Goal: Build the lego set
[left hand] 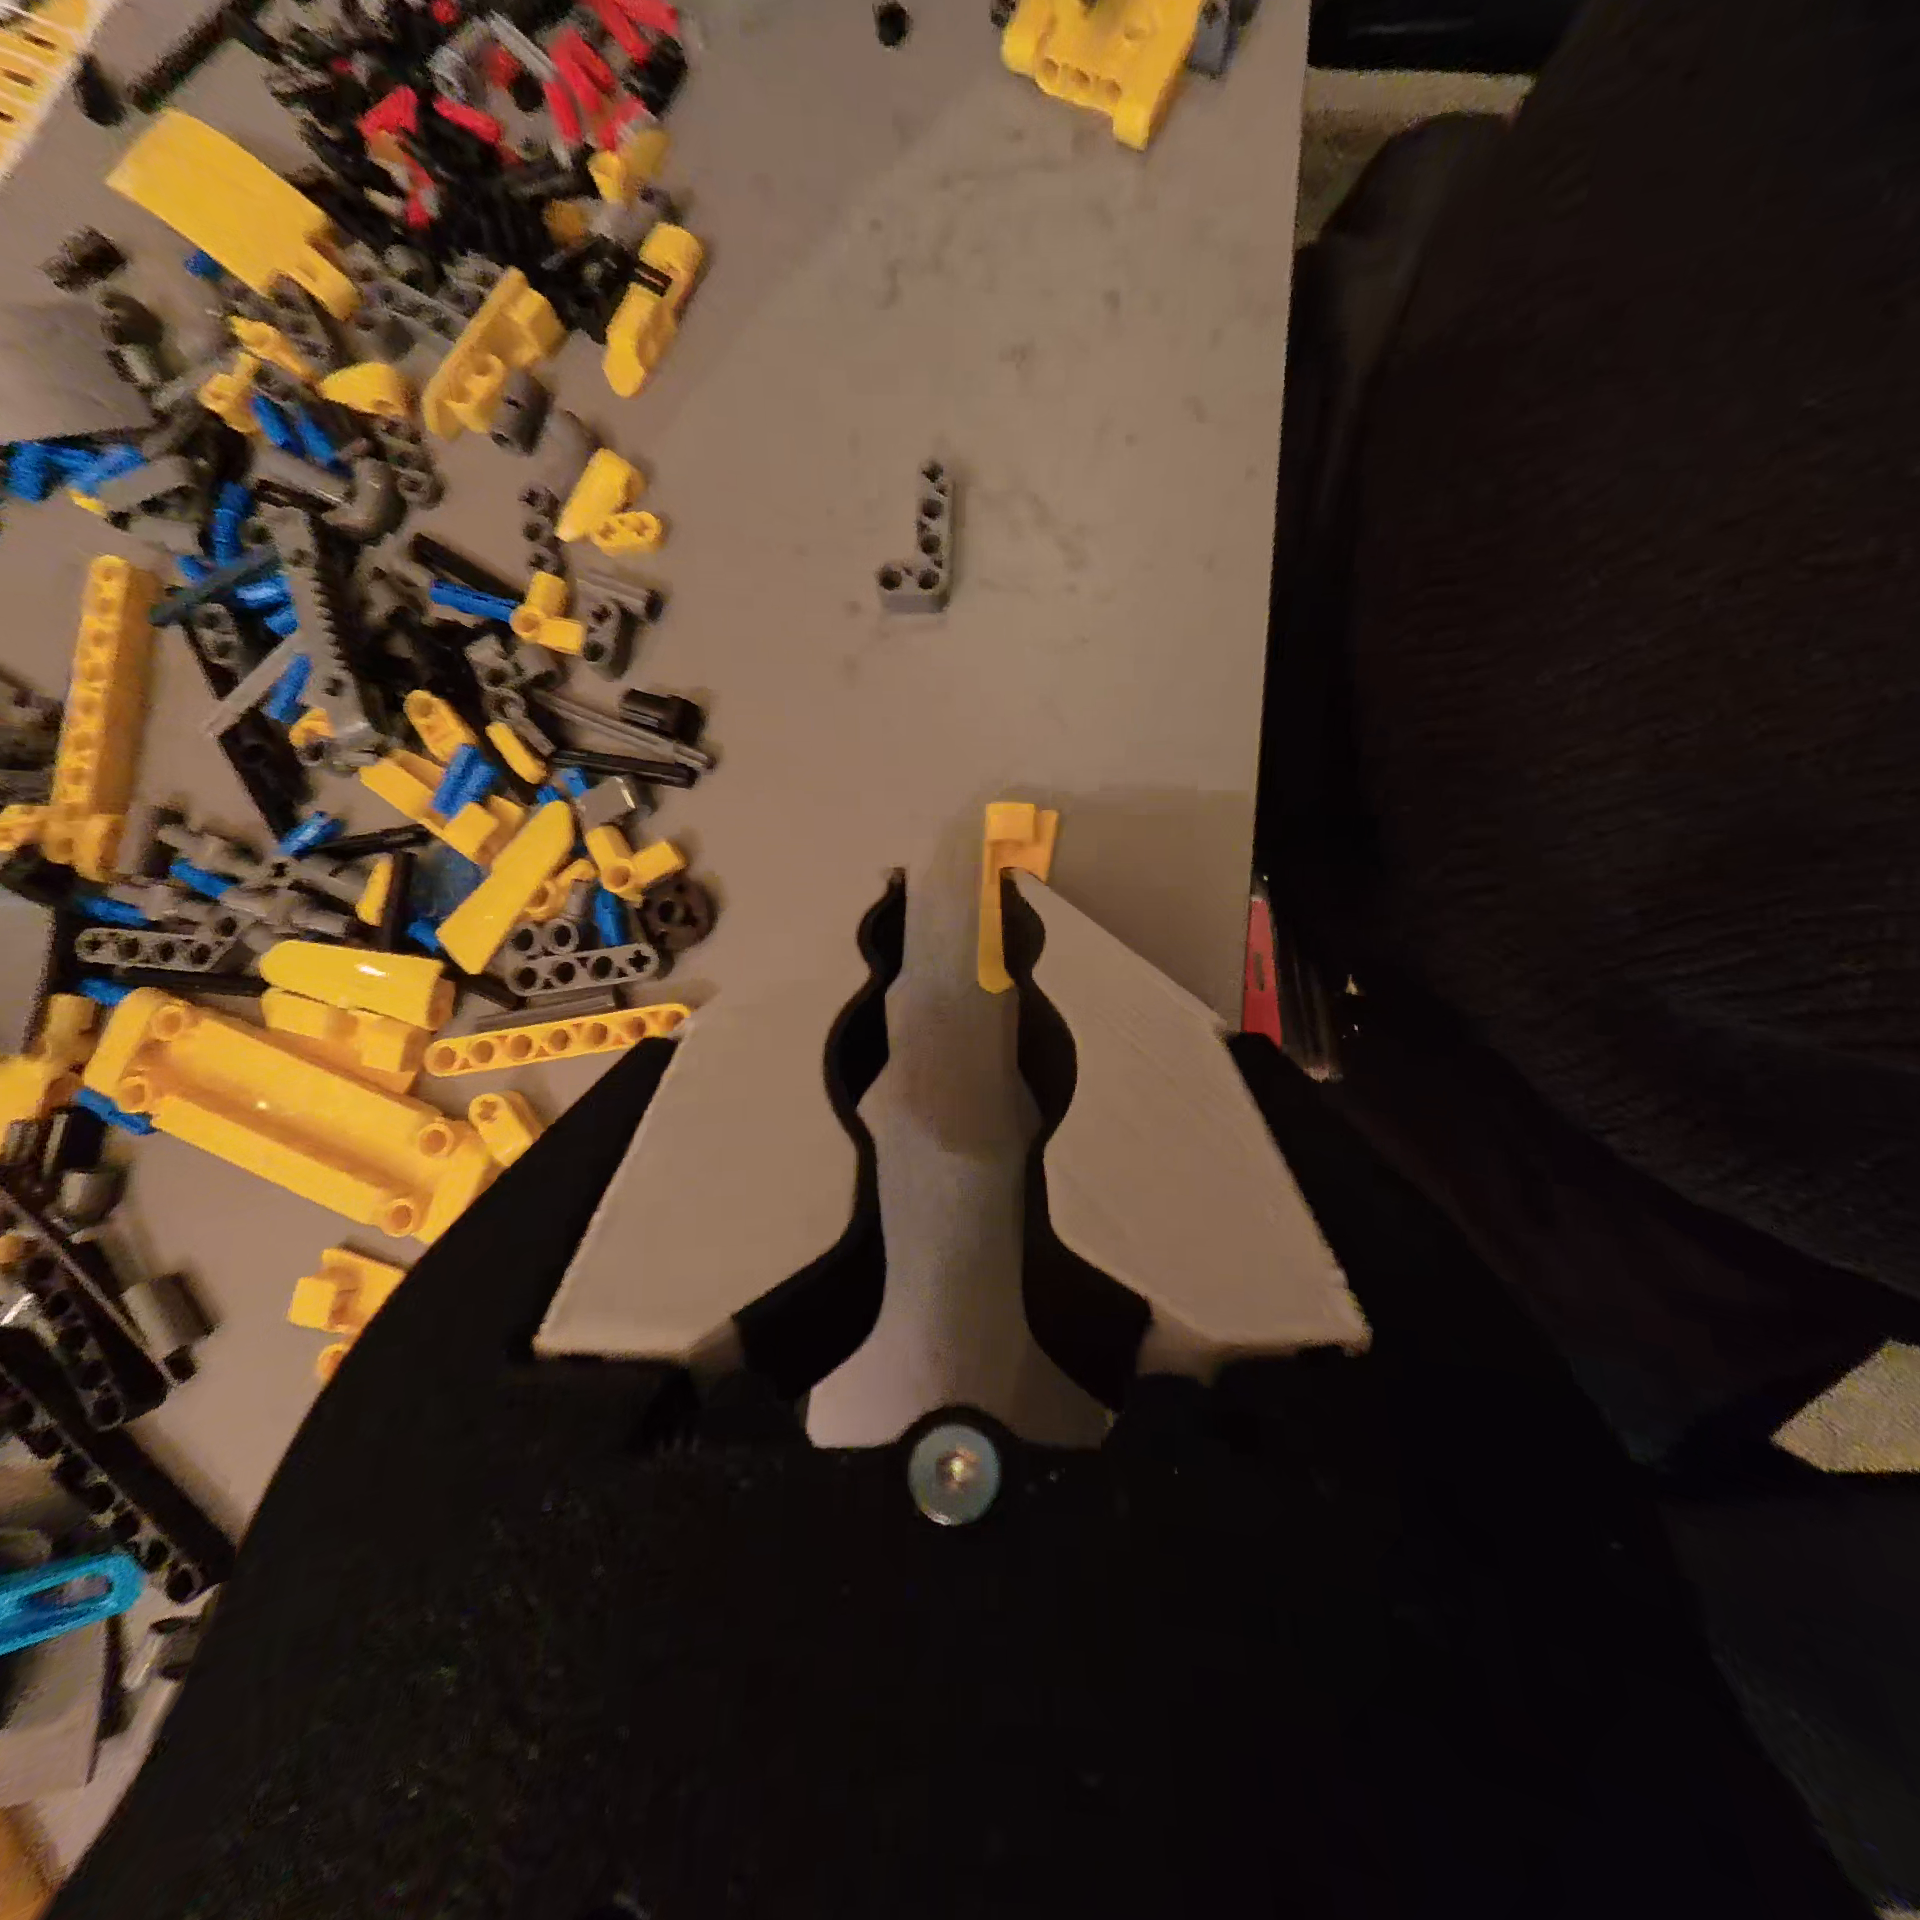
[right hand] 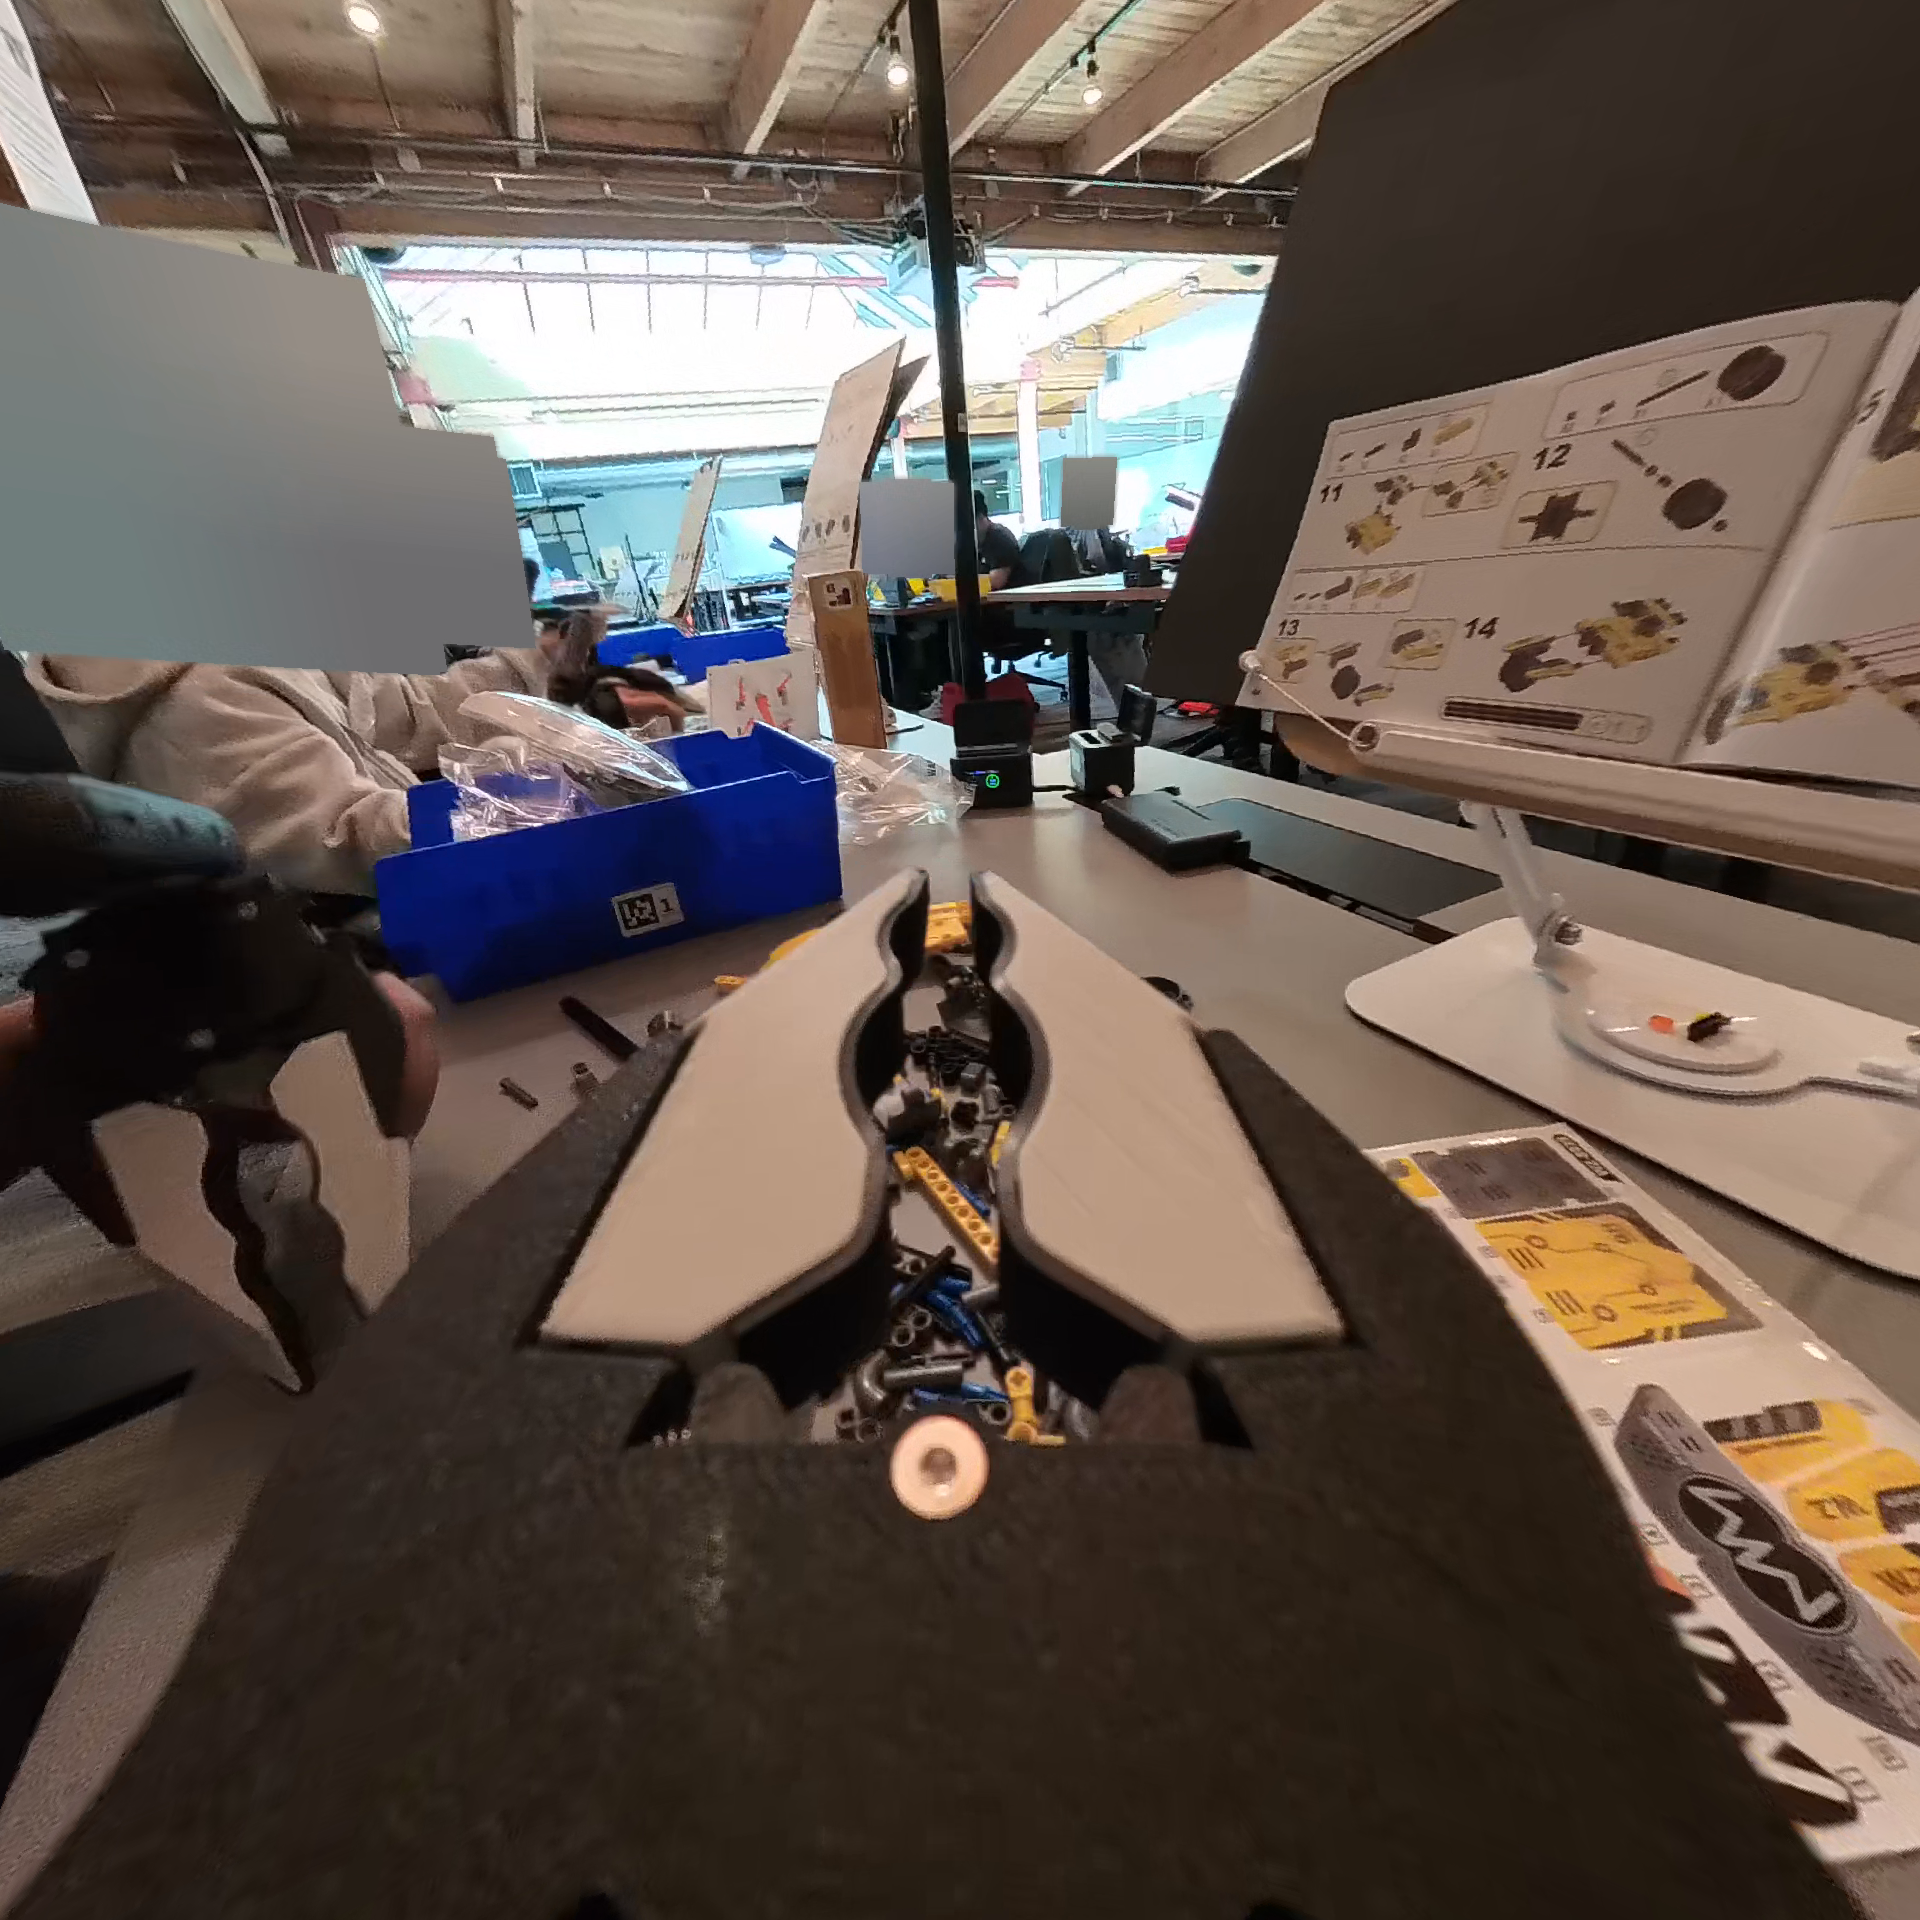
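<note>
Left claw [left hand: 951, 878] hangs over the grey bench [left hand: 1039, 364] near its right edge, jaws parted by a clear gap; a small yellow brick piece [left hand: 1013, 842] stands against the inner face of the right-hand finger, touching that one alone, so whether it is truly held cannot be told. Right claw [right hand: 948, 894] points level across the bench, its two fingers close with a narrow slit between the tips and nothing pinched.

From large to small: one heap of building-brick parts [left hand: 343, 675] sprawls over the bench's left half, yellow, black, grey, blue and red, too many and too blurred to count. One blue bin [right hand: 623, 873] with clear plastic bags in it sits beyond the right claw. One open instruction booklet [right hand: 1558, 551] rests tilted on one white stand [right hand: 1475, 987] to the right, and one sticker sheet [right hand: 1662, 1351] lies flat below it. One yellow sub-assembly [left hand: 1107, 62] sits at the far bench edge. One grey L-shaped beam [left hand: 925, 551] lies alone on bare bench, well apart from the heap.
</note>
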